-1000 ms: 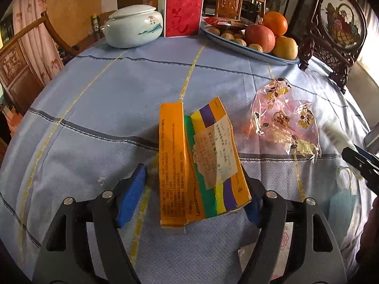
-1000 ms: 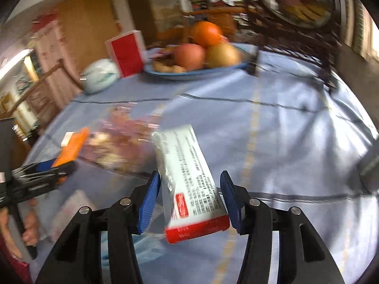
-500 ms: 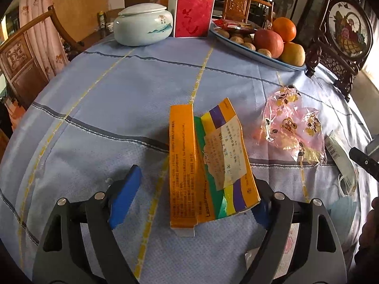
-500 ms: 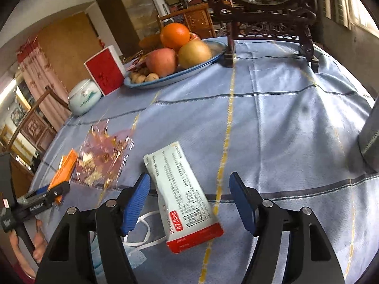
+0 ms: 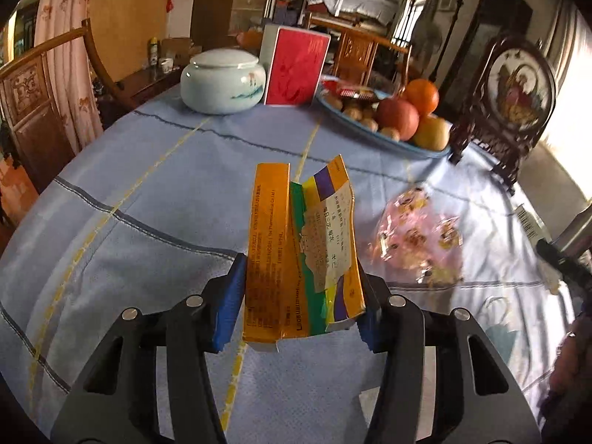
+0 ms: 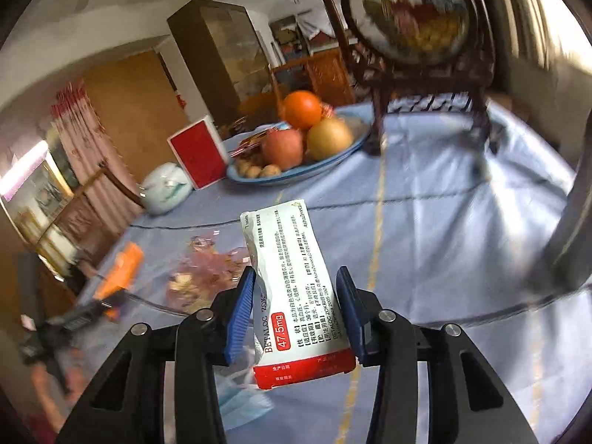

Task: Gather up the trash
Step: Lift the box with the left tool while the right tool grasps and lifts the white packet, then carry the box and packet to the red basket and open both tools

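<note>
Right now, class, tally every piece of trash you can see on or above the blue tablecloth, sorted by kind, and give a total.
Flattened cardboard medicine boxes: 2 (orange striped box in the left gripper, white red-ended box in the right gripper)
Crumpled pink clear plastic wrappers: 1
Light blue face masks: 1
Total: 4

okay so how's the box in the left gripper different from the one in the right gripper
The orange box in the left gripper is torn open, with purple, yellow and green stripes; the white box in the right gripper is crumpled, with a red end. Both are flattened medicine cartons clamped between blue pads.
</note>
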Demonstrator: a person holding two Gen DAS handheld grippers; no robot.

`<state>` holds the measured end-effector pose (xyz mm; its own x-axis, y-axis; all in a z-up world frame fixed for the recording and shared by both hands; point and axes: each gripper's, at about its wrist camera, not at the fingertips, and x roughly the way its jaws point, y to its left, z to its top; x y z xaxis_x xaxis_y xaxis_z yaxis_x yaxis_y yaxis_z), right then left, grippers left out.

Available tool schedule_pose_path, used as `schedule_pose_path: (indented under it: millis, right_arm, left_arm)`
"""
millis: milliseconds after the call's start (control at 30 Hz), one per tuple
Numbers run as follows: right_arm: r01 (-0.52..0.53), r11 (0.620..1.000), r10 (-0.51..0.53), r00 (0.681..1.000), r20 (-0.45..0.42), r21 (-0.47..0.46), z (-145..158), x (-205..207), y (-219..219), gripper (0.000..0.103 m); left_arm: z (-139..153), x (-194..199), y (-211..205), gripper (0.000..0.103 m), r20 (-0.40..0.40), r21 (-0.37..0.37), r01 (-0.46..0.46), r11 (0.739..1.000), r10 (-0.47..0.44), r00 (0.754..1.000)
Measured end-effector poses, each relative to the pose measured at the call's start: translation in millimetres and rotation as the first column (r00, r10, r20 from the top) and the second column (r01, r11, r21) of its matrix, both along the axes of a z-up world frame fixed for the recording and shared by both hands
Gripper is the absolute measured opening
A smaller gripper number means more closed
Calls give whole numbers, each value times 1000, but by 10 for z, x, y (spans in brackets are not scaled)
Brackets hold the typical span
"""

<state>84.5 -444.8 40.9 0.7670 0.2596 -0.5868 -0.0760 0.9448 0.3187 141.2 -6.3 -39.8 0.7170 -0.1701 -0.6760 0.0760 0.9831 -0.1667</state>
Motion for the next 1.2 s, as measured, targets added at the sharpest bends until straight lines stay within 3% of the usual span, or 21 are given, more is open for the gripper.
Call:
schedule_pose_path:
  millis: [100, 300, 567, 1000, 1200]
  right_arm:
    - [-26, 999, 27, 999, -32, 39, -59, 39, 21, 45]
    - [-66, 997, 66, 998, -3, 38, 20, -54, 117, 45]
    - [-169, 985, 167, 985, 39, 43, 171, -289, 372, 45]
    - [-236, 971, 231, 967, 106, 36, 310, -586, 545, 45]
    - [-244, 970, 240, 963, 118, 13, 305, -699, 589, 45]
  left_arm:
    - [5, -3, 26, 52, -3, -9, 3, 1000, -3, 1000]
    - [16, -108, 46, 53, 5, 3, -3, 1000, 3, 1000]
    - [26, -553, 161, 53, 29, -3, -60, 998, 60, 998]
    - [508, -1722, 685, 53, 143, 19, -198, 980, 193, 971]
    - [530, -2513, 1245, 53, 158, 32, -348, 937, 339, 927]
